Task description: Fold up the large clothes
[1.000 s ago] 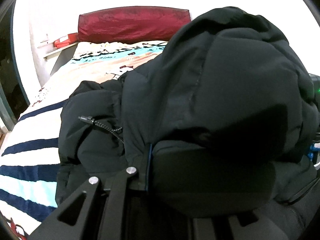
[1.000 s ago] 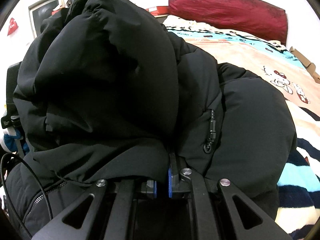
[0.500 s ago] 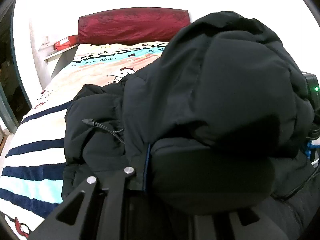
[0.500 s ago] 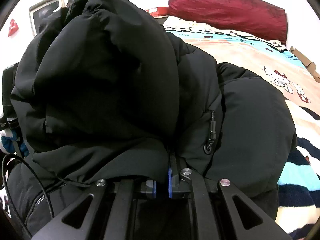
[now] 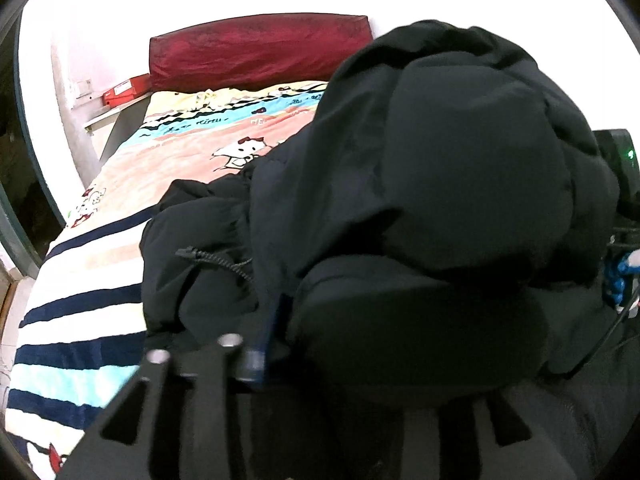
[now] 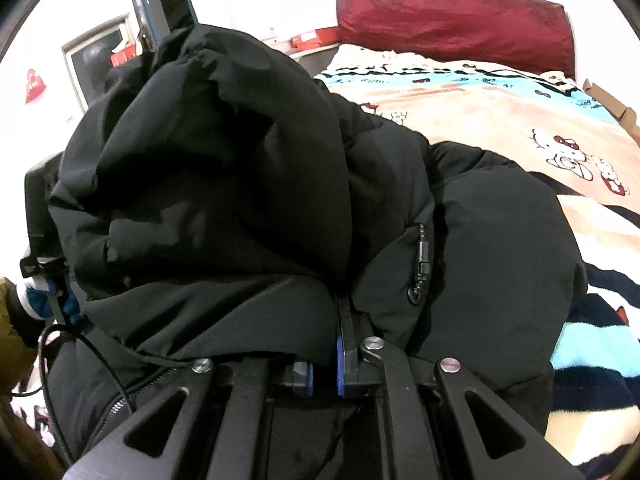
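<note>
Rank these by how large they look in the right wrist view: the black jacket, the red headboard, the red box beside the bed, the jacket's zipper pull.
1. Black jacket, though nearness to the camera inflates it.
2. Red headboard.
3. Red box.
4. Zipper pull, smallest.

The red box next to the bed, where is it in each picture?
Left wrist view: the red box sits upper left, on a shelf just left of the dark red headboard.
Right wrist view: the red box sits top centre, again just left of the headboard.
Shared landmark: the headboard, with the black jacket heaped in front.
</note>
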{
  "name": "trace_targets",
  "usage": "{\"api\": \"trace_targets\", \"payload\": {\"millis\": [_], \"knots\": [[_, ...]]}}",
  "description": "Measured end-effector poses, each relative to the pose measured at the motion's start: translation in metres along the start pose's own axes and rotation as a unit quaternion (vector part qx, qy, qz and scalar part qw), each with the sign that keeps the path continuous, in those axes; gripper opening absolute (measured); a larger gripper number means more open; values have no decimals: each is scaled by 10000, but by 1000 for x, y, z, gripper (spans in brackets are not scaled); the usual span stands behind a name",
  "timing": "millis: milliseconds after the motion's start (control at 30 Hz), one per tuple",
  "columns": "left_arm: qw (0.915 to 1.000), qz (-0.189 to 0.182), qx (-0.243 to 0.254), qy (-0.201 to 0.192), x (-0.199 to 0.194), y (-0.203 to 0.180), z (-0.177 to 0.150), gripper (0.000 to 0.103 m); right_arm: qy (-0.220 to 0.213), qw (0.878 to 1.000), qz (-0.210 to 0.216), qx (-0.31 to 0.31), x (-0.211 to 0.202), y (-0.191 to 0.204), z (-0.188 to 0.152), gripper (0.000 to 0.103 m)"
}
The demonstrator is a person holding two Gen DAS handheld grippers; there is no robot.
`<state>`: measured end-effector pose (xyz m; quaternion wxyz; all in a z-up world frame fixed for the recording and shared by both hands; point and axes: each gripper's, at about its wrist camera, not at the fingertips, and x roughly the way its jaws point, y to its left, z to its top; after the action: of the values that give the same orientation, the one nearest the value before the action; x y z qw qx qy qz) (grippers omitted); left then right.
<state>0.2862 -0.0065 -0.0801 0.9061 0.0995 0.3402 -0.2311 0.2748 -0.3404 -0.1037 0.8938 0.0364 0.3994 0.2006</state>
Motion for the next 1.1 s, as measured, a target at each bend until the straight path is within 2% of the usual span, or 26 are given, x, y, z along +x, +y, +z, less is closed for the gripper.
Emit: {"api": "trace_targets", "payload": {"millis": [33, 167, 567, 833, 1100], "knots": [[10000, 10, 16, 18, -1, 1, -1, 55, -25, 10000, 18, 18, -2, -1, 1, 9], [10000, 14, 4, 56, -3, 5, -6, 56, -120, 9998, 92, 104, -7, -5, 0, 9], [9996, 70, -63, 274, -10, 12, -25, 57, 62, 9993, -302, -191, 9, 8, -4, 9], [9984, 129, -437, 336, -20, 25, -36, 57, 24, 9989, -395, -262, 7, 12, -9, 9], [9939, 257, -1039, 268, -27, 46, -34, 57, 22, 9991, -349, -237, 3, 14, -9, 11]]}}
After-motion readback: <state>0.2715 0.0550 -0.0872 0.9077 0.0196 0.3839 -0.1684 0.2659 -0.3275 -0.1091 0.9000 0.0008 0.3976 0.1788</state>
